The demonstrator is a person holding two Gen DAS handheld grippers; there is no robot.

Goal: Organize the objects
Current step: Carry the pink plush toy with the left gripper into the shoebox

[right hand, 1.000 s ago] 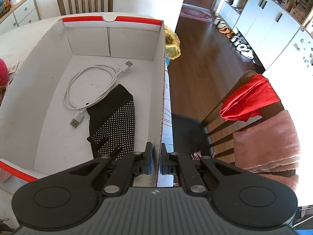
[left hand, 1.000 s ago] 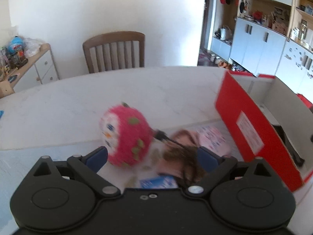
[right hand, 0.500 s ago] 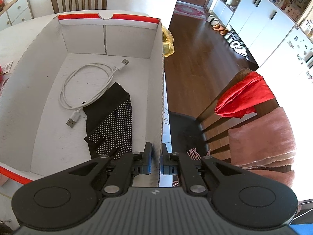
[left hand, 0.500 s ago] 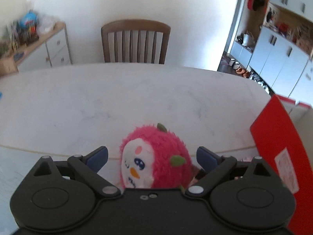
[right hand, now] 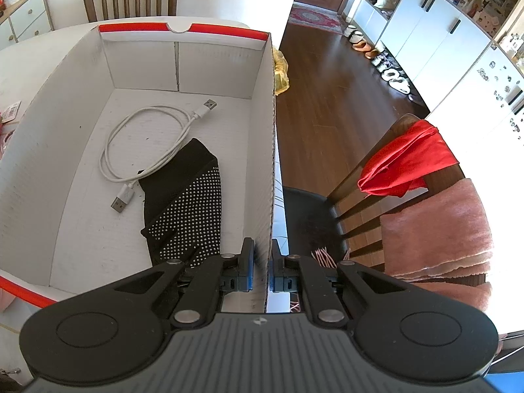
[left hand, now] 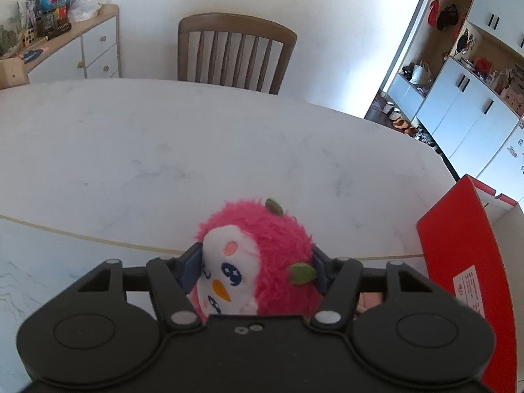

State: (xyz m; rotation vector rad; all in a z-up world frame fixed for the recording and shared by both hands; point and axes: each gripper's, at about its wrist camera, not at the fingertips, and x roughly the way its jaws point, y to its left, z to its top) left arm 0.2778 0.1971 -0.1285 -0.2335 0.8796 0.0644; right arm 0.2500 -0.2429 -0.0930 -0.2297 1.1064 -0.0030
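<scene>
My left gripper (left hand: 255, 271) is shut on a pink plush toy (left hand: 262, 255) with a white face and green leaves, held over the white marble table (left hand: 163, 150). The red cardboard box (left hand: 465, 262) stands to its right. In the right wrist view, my right gripper (right hand: 261, 267) is shut on the right wall of the same box (right hand: 268, 150), one finger inside and one outside. Inside the box lie a white USB cable (right hand: 144, 144) and a black dotted glove (right hand: 186, 203).
A wooden chair (left hand: 235, 52) stands at the table's far side and a sideboard (left hand: 65, 49) with clutter at far left. Right of the box, a chair (right hand: 393, 196) holds a red cloth (right hand: 406, 167) and a pink towel (right hand: 439, 229). Small paper items (right hand: 9, 111) lie left of the box.
My left gripper has closed from open onto the pink plush toy, which now sits between the fingers. The right gripper stays clamped on the box wall.
</scene>
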